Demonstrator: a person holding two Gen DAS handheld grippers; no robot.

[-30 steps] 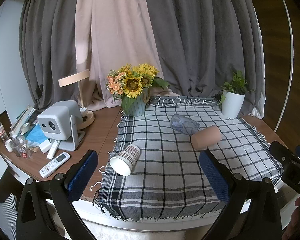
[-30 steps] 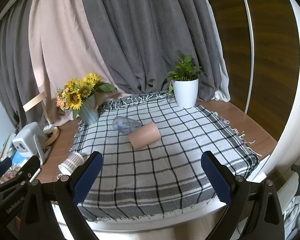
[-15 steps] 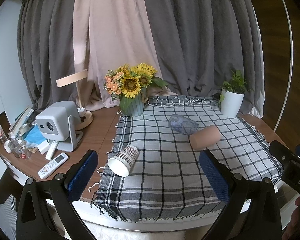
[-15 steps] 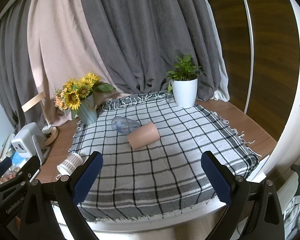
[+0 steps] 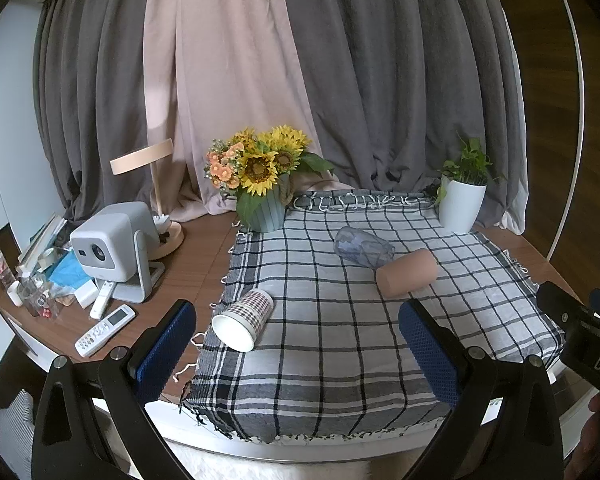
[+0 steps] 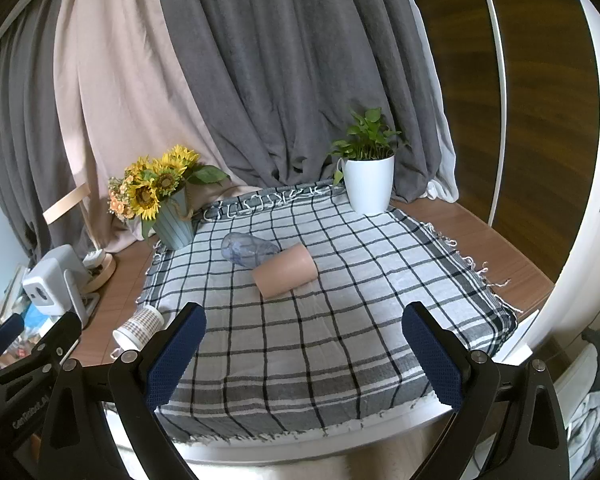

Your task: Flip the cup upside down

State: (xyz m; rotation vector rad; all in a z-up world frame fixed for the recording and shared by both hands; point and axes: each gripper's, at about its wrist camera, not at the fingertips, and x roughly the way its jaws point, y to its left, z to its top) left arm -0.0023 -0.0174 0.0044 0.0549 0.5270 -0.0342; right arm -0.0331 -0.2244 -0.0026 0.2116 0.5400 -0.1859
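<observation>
Both wrist views had drifted slightly back and up over the last second, so the checked cloth (image 5: pixel 340 320) sat a little lower and smaller in frame; none of the cups had shifted. The left gripper (image 5: pixel 296 344) hung short of the near cloth edge, its jaws spread wide with nothing between the blue pads (image 5: pixel 164 348). The right gripper (image 6: pixel 304 352) hovered likewise, jaws wide and empty.

Three cups lay on their sides on the cloth. The patterned paper cup (image 5: pixel 244 320) rested at the cloth's 9 o'clock edge, its white mouth turned toward the left gripper. The pink cup (image 6: pixel 286 270) lay near the cloth's middle, touching the clear blue-tinted cup (image 6: pixel 248 250) at its 10 o'clock side.

At the cloth's 11 o'clock corner stood the sunflower vase (image 5: pixel 264 184), and at 1 o'clock the potted plant (image 6: pixel 368 176). On the bare tabletop (image 5: pixel 204 256) toward 9 o'clock were a white projector (image 5: pixel 112 244), a wooden lamp (image 5: pixel 152 184) and a remote control (image 5: pixel 105 330).
</observation>
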